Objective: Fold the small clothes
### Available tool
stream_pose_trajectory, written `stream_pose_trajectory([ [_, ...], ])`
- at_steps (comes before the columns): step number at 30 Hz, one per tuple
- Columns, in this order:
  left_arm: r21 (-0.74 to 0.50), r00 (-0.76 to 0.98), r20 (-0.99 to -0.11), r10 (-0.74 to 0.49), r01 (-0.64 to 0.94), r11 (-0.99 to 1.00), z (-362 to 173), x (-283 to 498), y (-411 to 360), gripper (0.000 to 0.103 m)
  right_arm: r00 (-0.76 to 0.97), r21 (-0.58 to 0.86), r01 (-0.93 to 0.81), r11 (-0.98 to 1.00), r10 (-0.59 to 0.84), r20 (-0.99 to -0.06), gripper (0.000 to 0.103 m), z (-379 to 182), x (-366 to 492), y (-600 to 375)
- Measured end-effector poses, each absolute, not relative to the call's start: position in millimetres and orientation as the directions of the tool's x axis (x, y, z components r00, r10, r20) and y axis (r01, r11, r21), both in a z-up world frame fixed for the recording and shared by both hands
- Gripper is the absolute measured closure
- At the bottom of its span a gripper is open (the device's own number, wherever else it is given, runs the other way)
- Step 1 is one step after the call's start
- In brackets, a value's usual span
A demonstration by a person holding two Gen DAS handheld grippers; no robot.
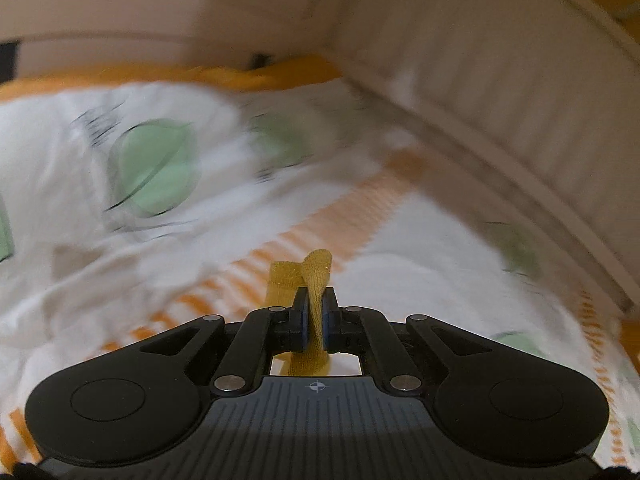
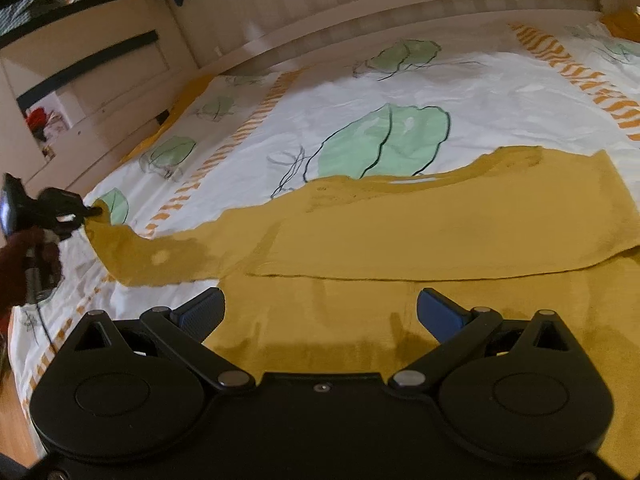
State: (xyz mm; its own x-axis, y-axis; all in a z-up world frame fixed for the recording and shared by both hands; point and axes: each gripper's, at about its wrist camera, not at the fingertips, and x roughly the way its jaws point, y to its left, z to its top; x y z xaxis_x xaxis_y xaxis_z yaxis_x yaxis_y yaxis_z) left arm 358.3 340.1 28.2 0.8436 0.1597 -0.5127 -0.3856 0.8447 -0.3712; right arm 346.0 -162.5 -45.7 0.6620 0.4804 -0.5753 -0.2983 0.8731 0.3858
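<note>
A mustard-yellow garment lies spread on a bed, one part folded over the body, and a sleeve stretches out to the left. My left gripper is shut on the sleeve's cuff and holds it lifted off the bedcover. In the left wrist view the yellow cuff sticks up between the pressed blue pads of the left gripper; that view is motion-blurred. My right gripper hovers open over the garment's near part, nothing between its blue pads.
The bedcover is white with green leaf shapes and orange striped bands. A pale ribbed bed frame runs along the far side. Cream drawers stand at the left. A dark-red sleeve holds the left gripper.
</note>
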Motion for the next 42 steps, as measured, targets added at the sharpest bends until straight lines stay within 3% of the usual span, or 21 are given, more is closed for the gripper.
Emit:
stream_pose_trajectory([
  [6,-0.354,0.884,-0.466,0.047,-0.234,0.906,68,361,252,0.097,0.694,0.384,-0.263,0.885,0.45,-0.563,0.001,-37,346,-179],
  [13,-0.387,0.893,-0.432,-0.129,-0.054,0.921,79,368,142,0.097,0.727,0.381,-0.213,0.9,0.406,-0.553,0.001,-31,349,-205],
  [19,-0.425,0.863,-0.438,-0.251,0.047,0.904,51,389,55,0.097,0.742,0.391,-0.144,0.909,0.361,-0.565,0.001,-35,358,-232],
  [31,-0.392,0.778,-0.515,-0.36,0.16,0.906,-21,410,-47,0.096,0.763,0.407,0.038,0.913,0.237,-0.602,0.001,-46,372,-286],
  [35,-0.382,0.735,-0.515,-0.44,0.262,0.886,-20,405,-58,0.071,0.759,0.399,0.062,0.915,0.216,-0.614,0.001,-49,374,-292],
  [42,-0.257,0.778,-0.489,-0.394,0.303,0.918,5,371,-38,0.06,0.753,0.379,0.067,0.923,0.202,-0.626,0.001,-57,378,-290],
])
